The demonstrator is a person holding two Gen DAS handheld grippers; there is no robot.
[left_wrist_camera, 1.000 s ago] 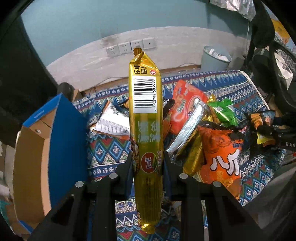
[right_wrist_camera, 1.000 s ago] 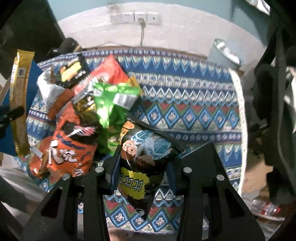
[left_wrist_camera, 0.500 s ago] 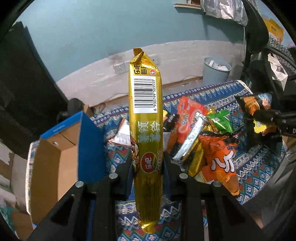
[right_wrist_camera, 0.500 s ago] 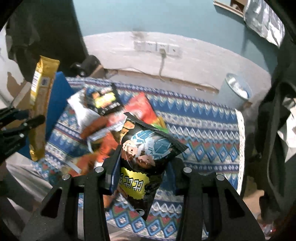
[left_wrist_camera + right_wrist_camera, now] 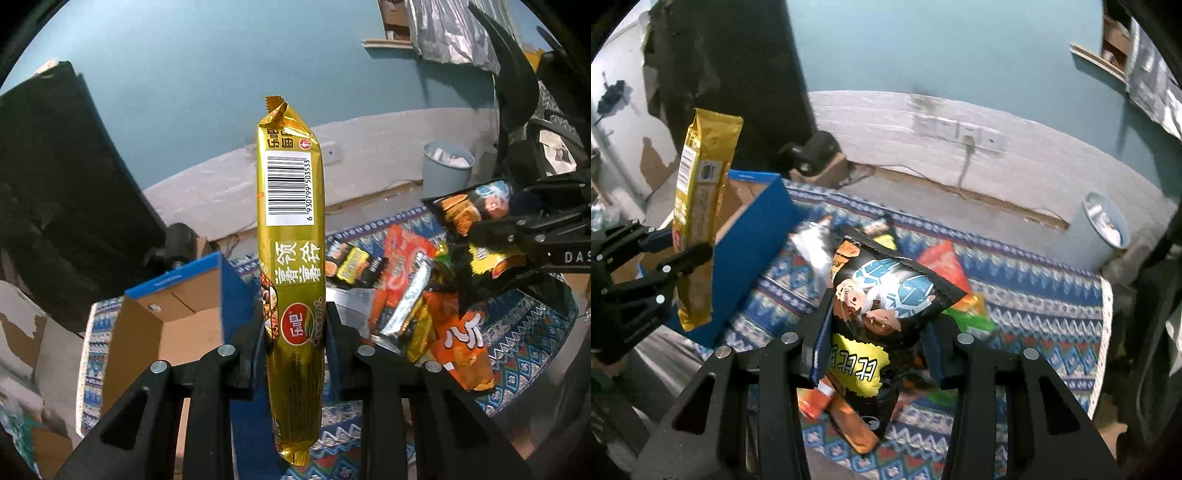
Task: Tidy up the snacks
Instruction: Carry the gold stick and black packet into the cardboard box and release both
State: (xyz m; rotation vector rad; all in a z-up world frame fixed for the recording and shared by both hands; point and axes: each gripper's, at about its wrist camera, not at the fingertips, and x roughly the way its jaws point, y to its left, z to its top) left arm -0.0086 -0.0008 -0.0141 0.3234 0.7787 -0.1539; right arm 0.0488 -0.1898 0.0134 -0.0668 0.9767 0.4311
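Snacks are mid-transfer: the left hand-held gripper (image 5: 295, 325) clamps a long gold foil packet (image 5: 293, 258), the right hand-held gripper (image 5: 875, 332) a black cartoon-print bag (image 5: 886, 295), so next each must swing toward the blue-sided cardboard box (image 5: 177, 314) at 9 o'clock.

Right hand-held gripper (image 5: 873, 334) clamps black snack bag (image 5: 886, 295); left hand-held gripper (image 5: 683, 243) clamps gold packet (image 5: 701, 206).

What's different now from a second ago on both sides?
Both tools rose off the patterned cloth and swung left toward the blue cardboard box. The left tool holds the gold packet beside the box; the right tool carries the black bag above the snack pile. Both grips and the pile are unchanged.
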